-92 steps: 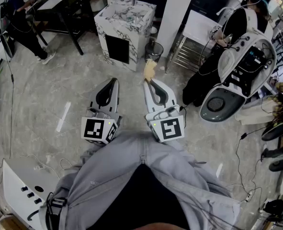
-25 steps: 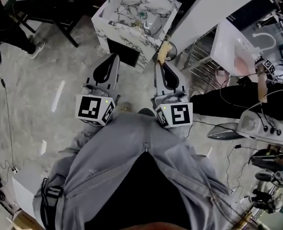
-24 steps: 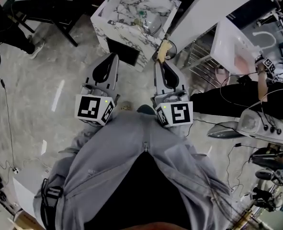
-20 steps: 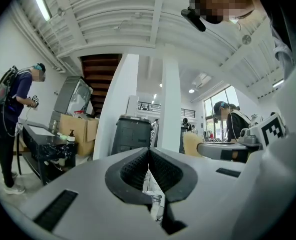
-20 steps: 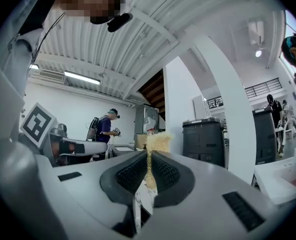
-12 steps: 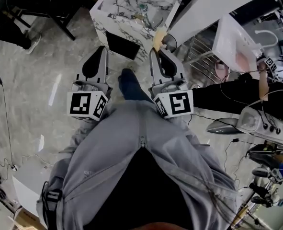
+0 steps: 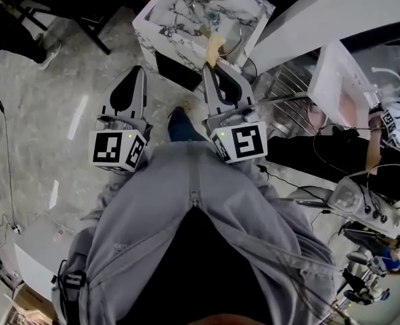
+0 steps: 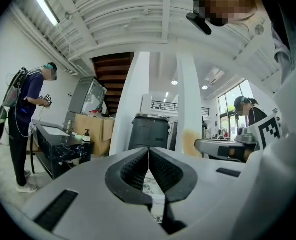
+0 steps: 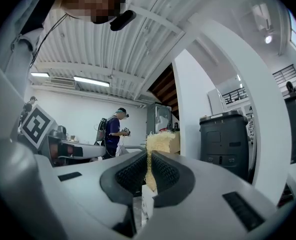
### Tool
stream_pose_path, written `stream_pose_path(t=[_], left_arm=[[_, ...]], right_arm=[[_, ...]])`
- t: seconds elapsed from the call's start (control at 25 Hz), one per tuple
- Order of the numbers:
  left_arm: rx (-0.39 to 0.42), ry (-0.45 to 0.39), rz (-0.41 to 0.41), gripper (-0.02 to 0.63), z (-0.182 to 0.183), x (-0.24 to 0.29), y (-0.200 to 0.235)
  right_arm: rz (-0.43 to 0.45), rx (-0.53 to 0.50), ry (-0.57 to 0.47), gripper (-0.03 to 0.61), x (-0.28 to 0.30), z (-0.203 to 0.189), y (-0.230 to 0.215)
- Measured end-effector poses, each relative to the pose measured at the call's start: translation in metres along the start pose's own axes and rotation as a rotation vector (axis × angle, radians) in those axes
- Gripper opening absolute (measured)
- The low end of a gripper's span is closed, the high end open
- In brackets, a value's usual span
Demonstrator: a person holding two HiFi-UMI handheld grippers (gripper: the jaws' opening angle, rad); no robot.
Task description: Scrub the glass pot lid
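A white marble sink stand (image 7: 160, 20) is ahead of me at the top of the head view. In its basin lies what looks like the glass pot lid (image 7: 232, 38), partly hidden. My right gripper (image 7: 209, 67) is shut on a yellow sponge (image 7: 215, 47), which reaches over the stand's near edge. In the right gripper view the sponge (image 9: 161, 143) sticks up between the closed jaws of that gripper (image 9: 148, 160). My left gripper (image 7: 138, 70) is shut and holds nothing, short of the stand. The left gripper view shows this gripper (image 8: 149, 152) with its jaws pressed together.
My own foot (image 7: 180, 124) is on the stone floor between the grippers. A wire rack (image 7: 285, 103) and a white pillar (image 7: 321, 15) stand to the right of the sink. A dark bin (image 8: 150, 132), a black counter (image 8: 62, 145) and a person (image 8: 28, 114) are further off.
I have walked closer to the marble sink stand. Both grippers moved forward with me, the sponge now over the stand's edge. My foot has stepped forward between the grippers.
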State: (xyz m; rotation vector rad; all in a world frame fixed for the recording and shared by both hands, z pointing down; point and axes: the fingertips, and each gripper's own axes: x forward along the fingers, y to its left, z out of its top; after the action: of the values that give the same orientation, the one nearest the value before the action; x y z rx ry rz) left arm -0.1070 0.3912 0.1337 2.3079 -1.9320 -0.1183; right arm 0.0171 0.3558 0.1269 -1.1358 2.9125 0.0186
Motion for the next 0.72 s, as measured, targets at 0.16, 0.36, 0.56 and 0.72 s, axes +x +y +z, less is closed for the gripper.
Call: stream_pose_path(t=[0.16, 0.36, 0.56, 0.72], left_arm=[[-0.001, 0.028, -0.037, 0.017, -0.001, 0.054, 0.009], [-0.005, 0.087, -0.097, 0.017, -0.008, 0.128, 0.017], [0.011, 0.113, -0.143, 0.017, -0.011, 0.207, 0.030], [0.024, 0.123, -0.182, 0.017, -0.018, 0.250, 0.042]], right_arm=[[-0.016, 0.016, 0.028, 0.043, 0.037, -0.014, -0.035], [-0.042, 0.043, 0.053, 0.043, 0.089, -0.025, -0.083], [-0.068, 0.056, 0.087, 0.043, 0.137, -0.044, -0.140], [-0.097, 0.087, 0.076, 0.043, 0.168, -0.057, -0.168]])
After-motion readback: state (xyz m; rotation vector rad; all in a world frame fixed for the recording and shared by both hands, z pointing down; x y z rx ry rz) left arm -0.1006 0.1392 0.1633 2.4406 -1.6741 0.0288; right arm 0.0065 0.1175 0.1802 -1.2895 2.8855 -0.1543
